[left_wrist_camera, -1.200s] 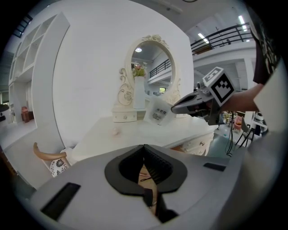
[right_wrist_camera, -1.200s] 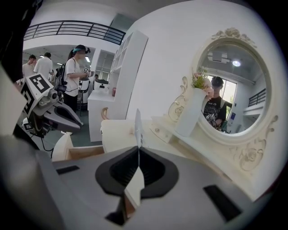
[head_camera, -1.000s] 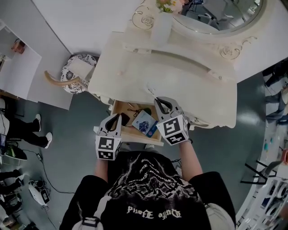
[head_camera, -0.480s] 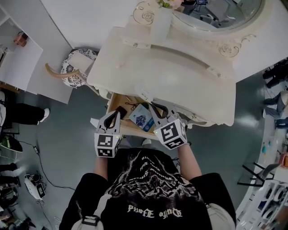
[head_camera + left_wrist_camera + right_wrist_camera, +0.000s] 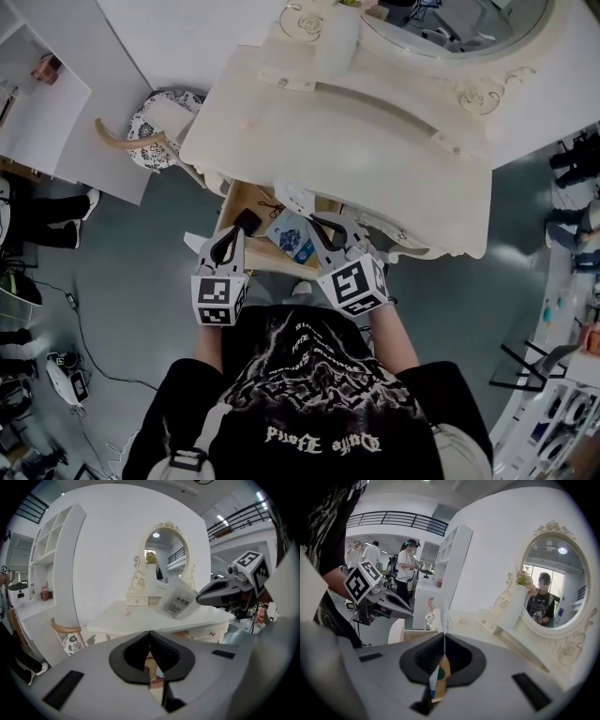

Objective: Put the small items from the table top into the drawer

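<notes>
A cream dressing table (image 5: 375,150) has its wooden drawer (image 5: 267,258) pulled open at the front. In the drawer lie a blue packet (image 5: 292,236) and a small black item (image 5: 247,222). My right gripper (image 5: 314,220) is over the drawer, shut on a thin clear packet with a white label (image 5: 292,197). That packet (image 5: 177,603) hangs tilted from the jaws in the left gripper view, and shows edge-on (image 5: 443,616) in the right gripper view. My left gripper (image 5: 230,236) hovers at the drawer's left front corner, shut, with nothing held.
A chair with a patterned cushion (image 5: 159,141) stands left of the table. On the table top are an oval mirror (image 5: 450,28), a white vase (image 5: 333,42) and a small box (image 5: 291,77). White shelving (image 5: 42,112) and standing people (image 5: 405,564) are at the left.
My right gripper has carried the packet left and toward me, from the table's front edge to over the open drawer. The left gripper has barely shifted.
</notes>
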